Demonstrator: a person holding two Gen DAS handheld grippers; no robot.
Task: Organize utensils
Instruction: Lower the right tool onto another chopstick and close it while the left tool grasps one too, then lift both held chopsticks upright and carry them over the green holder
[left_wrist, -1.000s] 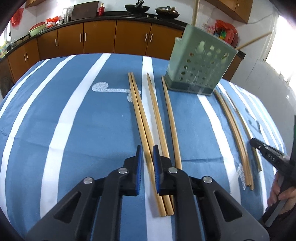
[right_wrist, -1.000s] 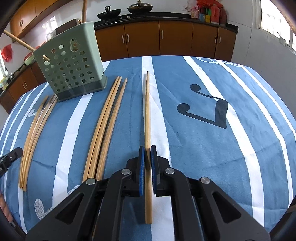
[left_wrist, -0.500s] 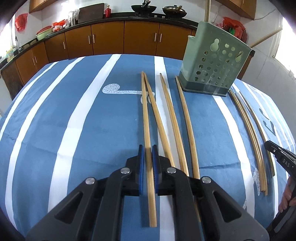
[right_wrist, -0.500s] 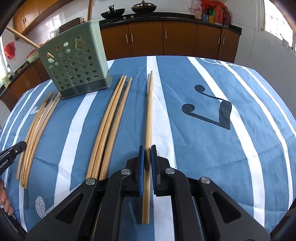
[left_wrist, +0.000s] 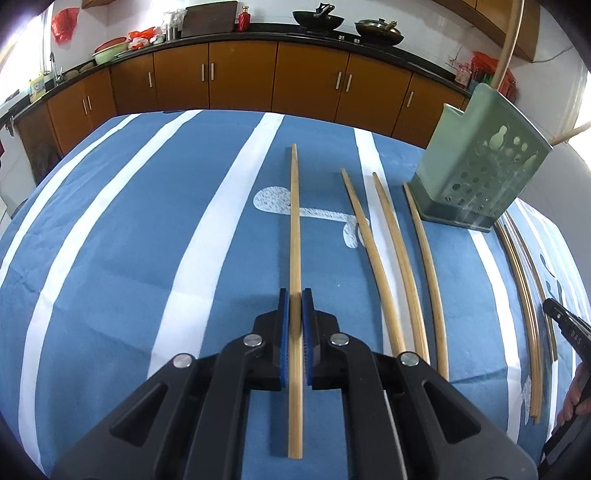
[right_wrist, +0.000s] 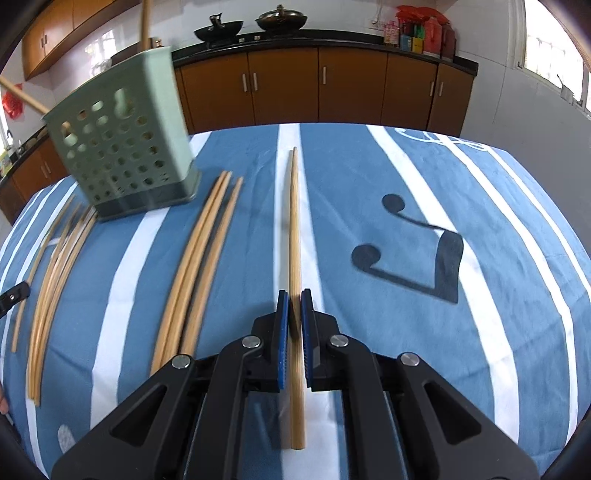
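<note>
left gripper (left_wrist: 294, 295): fingers clamped on one chopstick (left_wrist: 294, 221), so it's pinched near its thick back end, with a short stub poking out behind the pads and the long thin tip pointing away.
right gripper (right_wrist: 294, 295): same deal, fingers closed on its own chopstick (right_wrist: 294, 229), gripped toward the butt end.
holder (right_wrist: 123, 147): green perforated basket standing on the tabletop (right_wrist: 406, 166); a couple of sticks already poke out of its top.
loose sticks: three (right_wrist: 199, 258) lie on the cloth just right of the holder, another bunch (right_wrist: 51, 280) on its left side.
how they'll handle: I'd guess very light, stiff, smooth wood, so kinda slippery and prone to pivoting in the pads.
where to grab: the thick end is the fatter, flatter bit, so a hold there seems right, but the long overhang will swing.
watch out: tip needs to be aimed into the holder's open top, not at the side holes.
</note>
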